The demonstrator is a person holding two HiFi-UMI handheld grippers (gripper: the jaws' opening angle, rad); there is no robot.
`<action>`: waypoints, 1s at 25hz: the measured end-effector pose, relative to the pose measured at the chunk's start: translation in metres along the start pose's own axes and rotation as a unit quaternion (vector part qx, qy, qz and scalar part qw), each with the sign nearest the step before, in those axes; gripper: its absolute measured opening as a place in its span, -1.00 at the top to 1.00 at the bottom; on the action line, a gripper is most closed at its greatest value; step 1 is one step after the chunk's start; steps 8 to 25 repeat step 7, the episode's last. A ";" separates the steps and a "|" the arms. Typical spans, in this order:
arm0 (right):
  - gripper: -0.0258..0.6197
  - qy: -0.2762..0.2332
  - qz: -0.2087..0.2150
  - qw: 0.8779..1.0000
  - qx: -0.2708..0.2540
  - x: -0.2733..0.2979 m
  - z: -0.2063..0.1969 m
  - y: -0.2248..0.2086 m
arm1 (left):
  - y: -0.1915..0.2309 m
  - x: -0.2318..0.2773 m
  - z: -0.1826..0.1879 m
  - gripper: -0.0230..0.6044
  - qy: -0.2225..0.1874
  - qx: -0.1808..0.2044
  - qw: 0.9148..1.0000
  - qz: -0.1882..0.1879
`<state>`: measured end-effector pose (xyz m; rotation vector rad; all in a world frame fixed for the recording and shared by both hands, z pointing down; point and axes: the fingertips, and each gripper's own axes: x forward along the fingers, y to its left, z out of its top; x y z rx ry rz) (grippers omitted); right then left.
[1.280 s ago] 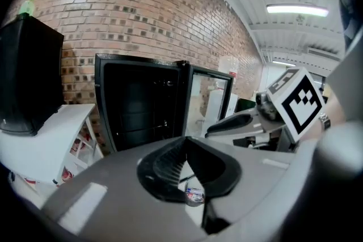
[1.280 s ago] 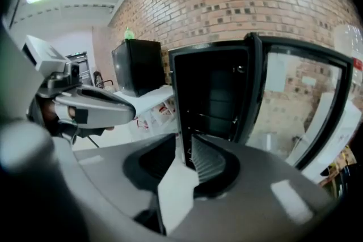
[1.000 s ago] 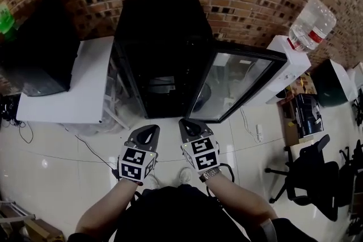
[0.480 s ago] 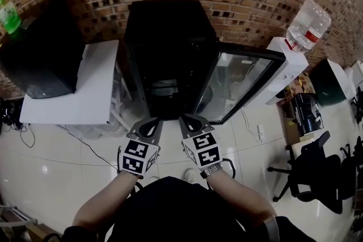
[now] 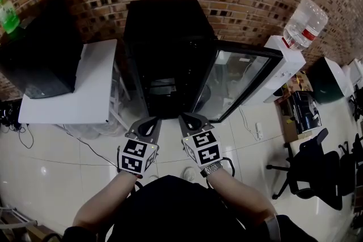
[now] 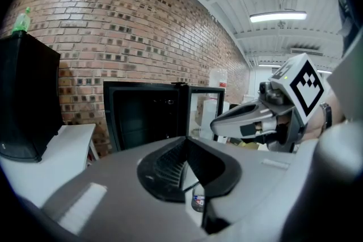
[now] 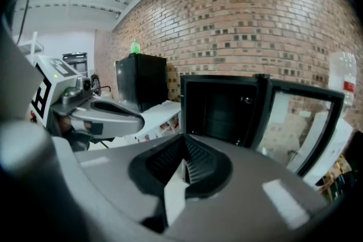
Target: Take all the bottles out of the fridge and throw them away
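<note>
A black fridge (image 5: 164, 48) stands against the brick wall with its glass door (image 5: 238, 85) swung open to the right. Its inside is dark, and I make out no bottles there. My left gripper (image 5: 148, 123) and right gripper (image 5: 191, 120) hang side by side just in front of the fridge opening. Both are shut, with nothing between the jaws. In the left gripper view the fridge (image 6: 144, 119) lies ahead, with the right gripper (image 6: 249, 119) to the right. A green bottle (image 5: 8, 11) stands on top of a black cabinet (image 5: 39, 54) at the left.
A white table (image 5: 74, 88) sits between the cabinet and the fridge. A water dispenser with a large clear bottle (image 5: 303, 22) stands to the right of the open door. Black office chairs (image 5: 306, 170) and boxes are at the far right, and cables lie on the white tiled floor.
Both grippers have edged forward toward the fridge opening over the last second. Their jaws have stayed shut.
</note>
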<state>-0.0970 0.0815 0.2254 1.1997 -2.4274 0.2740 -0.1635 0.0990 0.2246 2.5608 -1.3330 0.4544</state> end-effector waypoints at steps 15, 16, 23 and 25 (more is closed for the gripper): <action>0.92 0.002 -0.001 1.000 -0.001 -0.004 -0.003 0.003 | -0.005 -0.002 -0.003 0.92 0.000 0.000 1.000 -0.003; 0.92 0.002 -0.001 1.000 -0.001 -0.004 -0.003 0.003 | -0.005 -0.002 -0.003 0.92 0.000 0.000 1.000 -0.003; 0.92 0.002 -0.001 1.000 -0.001 -0.004 -0.003 0.003 | -0.005 -0.002 -0.003 0.92 0.000 0.000 1.000 -0.003; 0.92 0.002 -0.001 1.000 -0.001 -0.004 -0.003 0.003 | -0.005 -0.002 -0.003 0.92 0.000 0.000 1.000 -0.003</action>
